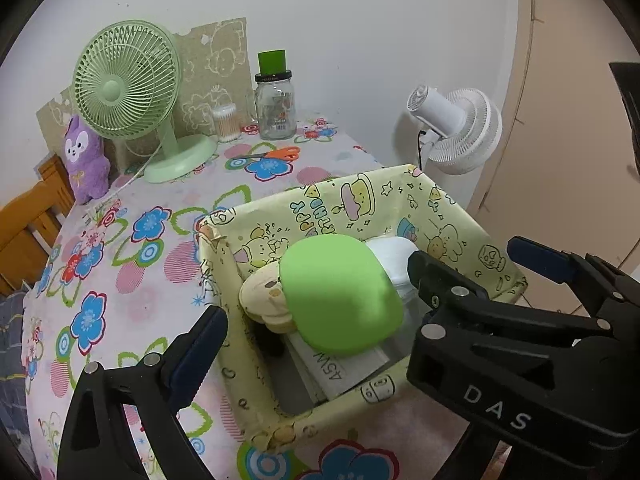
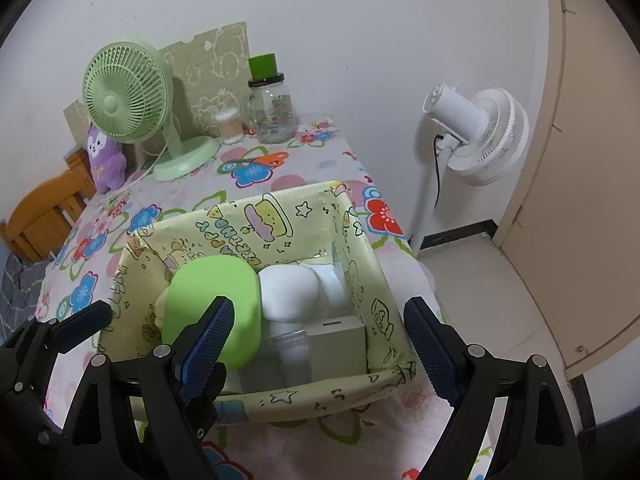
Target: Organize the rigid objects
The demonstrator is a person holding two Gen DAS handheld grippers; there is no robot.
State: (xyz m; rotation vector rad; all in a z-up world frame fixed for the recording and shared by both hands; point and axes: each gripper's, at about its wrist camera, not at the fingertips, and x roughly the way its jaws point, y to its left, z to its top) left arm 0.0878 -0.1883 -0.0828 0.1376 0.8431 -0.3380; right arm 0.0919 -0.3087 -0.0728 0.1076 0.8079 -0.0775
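Already released, the left gripper [image 1: 316,304] and right gripper [image 2: 320,332] hang empty; the green case [image 1: 340,296] perched atop the box [image 1: 496,256] contents could slide.

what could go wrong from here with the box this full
The green case lies tilted on top of other items in the yellow box, so it might slide or tip. The box sits near the table's corner; a nudge from the open left gripper or right gripper could push it off.
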